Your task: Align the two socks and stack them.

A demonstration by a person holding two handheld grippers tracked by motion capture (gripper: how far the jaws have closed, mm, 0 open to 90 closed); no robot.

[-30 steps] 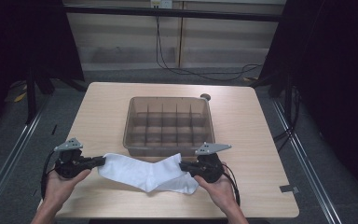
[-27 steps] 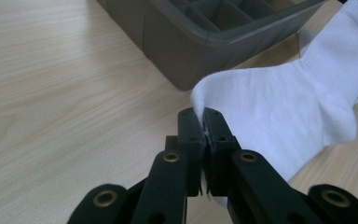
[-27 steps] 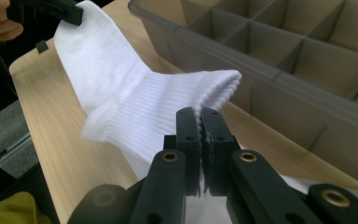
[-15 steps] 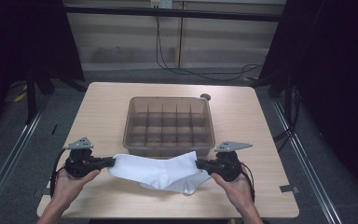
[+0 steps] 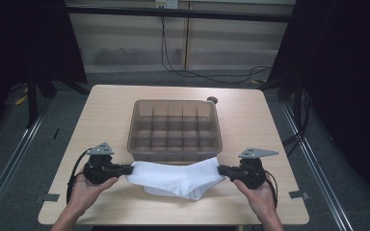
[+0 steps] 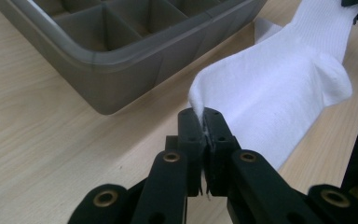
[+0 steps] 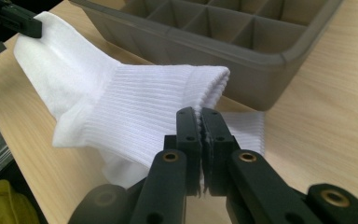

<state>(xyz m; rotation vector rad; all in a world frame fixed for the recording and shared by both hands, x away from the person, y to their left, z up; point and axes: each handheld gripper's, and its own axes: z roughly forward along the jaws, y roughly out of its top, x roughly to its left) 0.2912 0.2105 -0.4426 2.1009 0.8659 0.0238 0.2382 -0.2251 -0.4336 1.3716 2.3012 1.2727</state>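
Note:
A white sock (image 5: pixel 176 174) is stretched between my two grippers, just in front of the brown divided bin (image 5: pixel 173 155). My left gripper (image 5: pixel 127 168) is shut on its toe end (image 6: pixel 270 93), the fabric pinched between the jaws (image 6: pixel 204 114). My right gripper (image 5: pixel 220 169) is shut on the ribbed cuff (image 7: pixel 135 107), clamped at the jaw tips (image 7: pixel 200 114). The heel sags toward the tabletop. More white ribbed fabric (image 7: pixel 242 126) lies on the table under the cuff.
The bin's (image 6: pixel 135 51) compartments look empty, and its front wall (image 7: pixel 242 51) stands close behind the sock. The wooden table (image 5: pixel 106 110) has bare room left and right of the bin. A small dark round object (image 5: pixel 212 100) sits behind the bin.
Both grippers have moved to the right along the table's front, the right one farther. The sock between them is pulled out longer and straighter.

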